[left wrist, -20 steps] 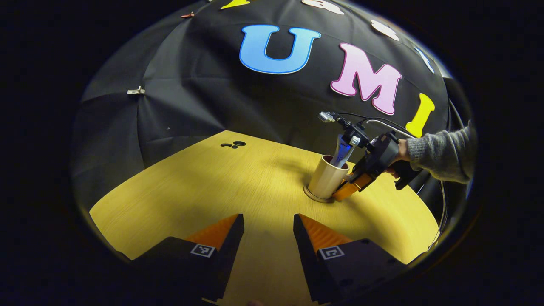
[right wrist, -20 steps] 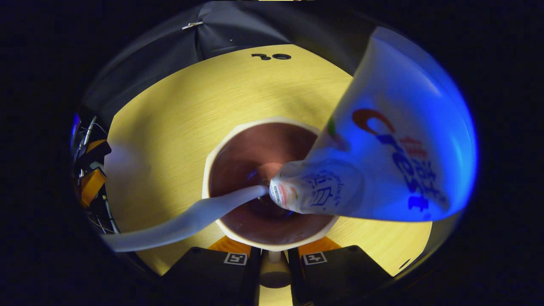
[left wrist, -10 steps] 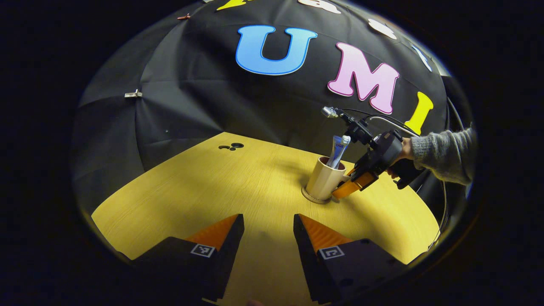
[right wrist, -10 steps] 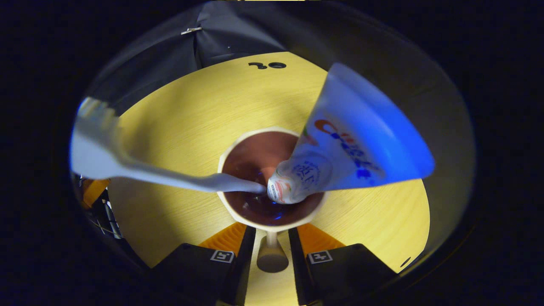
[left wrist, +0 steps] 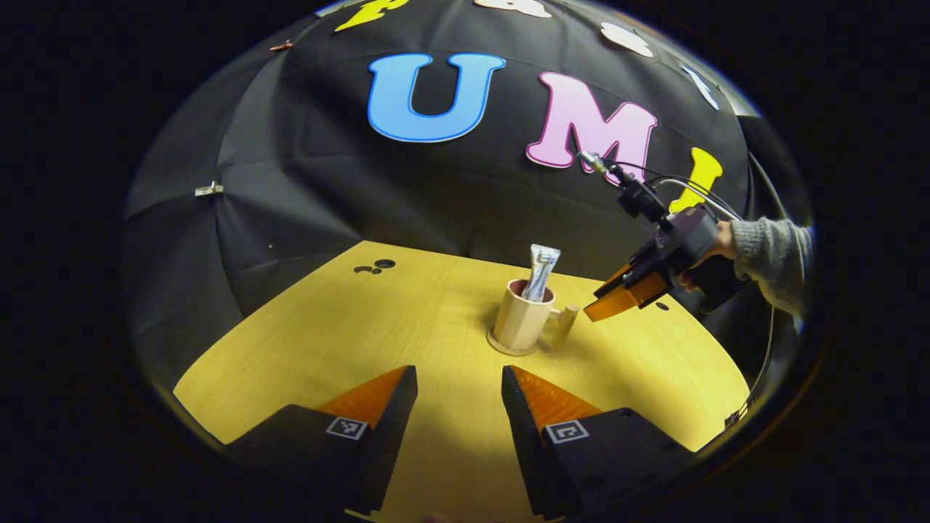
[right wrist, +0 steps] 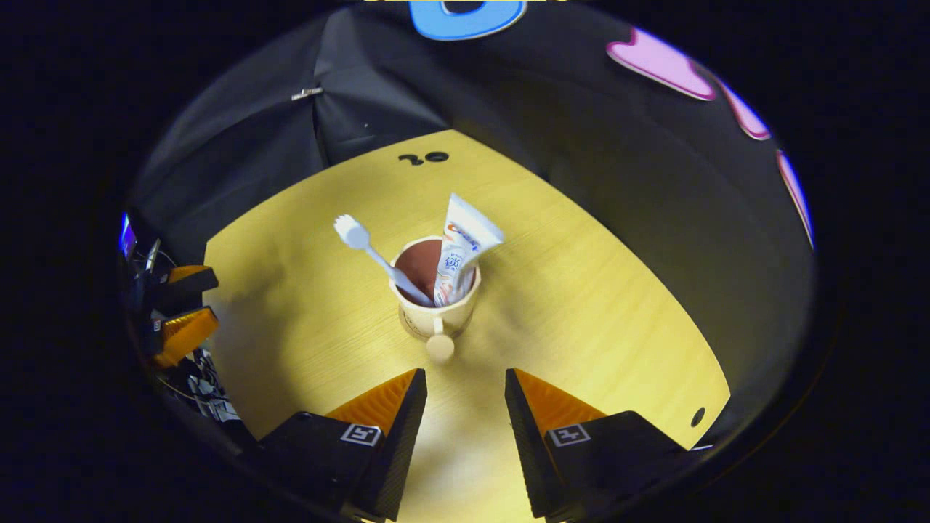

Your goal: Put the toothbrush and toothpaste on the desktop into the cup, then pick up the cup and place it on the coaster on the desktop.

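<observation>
A beige cup [left wrist: 517, 325] stands upright on a round coaster [left wrist: 506, 349] near the middle of the wooden table [left wrist: 327, 334]. A toothpaste tube [left wrist: 541, 272] sticks out of it. In the right gripper view the cup [right wrist: 436, 309] holds a white toothbrush [right wrist: 367, 250] leaning left and the toothpaste tube [right wrist: 461, 250]; its handle [right wrist: 439, 347] points at my right gripper [right wrist: 465, 396]. That gripper is open, empty and a little short of the handle. A hand in a grey sleeve [left wrist: 770, 250] holds the right gripper [left wrist: 596, 306] above the table, right of the cup. My left gripper [left wrist: 458, 392] is open near the front.
Small black holes [left wrist: 374, 266] mark the table's far side, and one more [right wrist: 697, 416] lies near its right edge. The left gripper [right wrist: 178, 323] and cables sit at the table's left edge in the right gripper view. Black cloth walls stand behind the table.
The right gripper was shut on the cup's handle; it has opened, let go and drawn back up and away. The cup stays on the coaster. The left gripper barely moved.
</observation>
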A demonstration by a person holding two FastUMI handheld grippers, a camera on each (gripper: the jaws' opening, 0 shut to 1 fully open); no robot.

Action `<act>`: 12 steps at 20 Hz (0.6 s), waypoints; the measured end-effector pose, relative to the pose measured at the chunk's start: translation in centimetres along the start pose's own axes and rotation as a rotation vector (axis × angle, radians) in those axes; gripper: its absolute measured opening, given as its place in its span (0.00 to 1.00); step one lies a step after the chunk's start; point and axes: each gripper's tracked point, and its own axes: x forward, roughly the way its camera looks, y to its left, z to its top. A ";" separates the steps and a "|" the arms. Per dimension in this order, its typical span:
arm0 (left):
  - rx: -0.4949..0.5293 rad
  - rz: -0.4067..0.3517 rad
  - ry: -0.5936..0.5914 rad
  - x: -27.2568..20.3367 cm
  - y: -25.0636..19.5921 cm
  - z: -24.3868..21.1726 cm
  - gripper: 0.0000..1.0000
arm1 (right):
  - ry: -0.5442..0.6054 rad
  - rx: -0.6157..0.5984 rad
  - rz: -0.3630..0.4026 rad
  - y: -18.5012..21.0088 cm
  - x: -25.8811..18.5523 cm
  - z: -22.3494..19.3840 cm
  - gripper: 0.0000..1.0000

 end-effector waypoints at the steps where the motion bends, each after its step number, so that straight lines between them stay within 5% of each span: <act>1: 0.005 -0.005 0.000 -0.1 -0.7 0.4 0.82 | -0.028 0.024 -0.007 0.0 -1.6 -0.1 0.67; 2: 0.014 -0.009 0.002 -0.2 -1.4 0.8 0.74 | -0.052 0.044 -0.009 0.0 -3.2 -0.3 0.67; 3: 0.028 -0.006 0.006 -0.3 -2.0 1.0 0.82 | -0.076 0.070 -0.009 0.1 -4.8 -0.6 0.67; 4: 0.050 -0.008 0.006 -0.3 -2.6 1.5 0.74 | -0.099 0.096 -0.005 0.5 -6.3 -0.9 0.68; 9: 0.178 -0.060 0.018 -1.0 -7.0 3.3 0.82 | -0.139 0.221 0.006 2.1 -11.9 -4.4 0.81; 12: 0.141 -0.106 0.016 -1.7 -10.5 4.6 0.82 | -0.074 0.294 0.023 3.4 -13.9 -8.4 0.82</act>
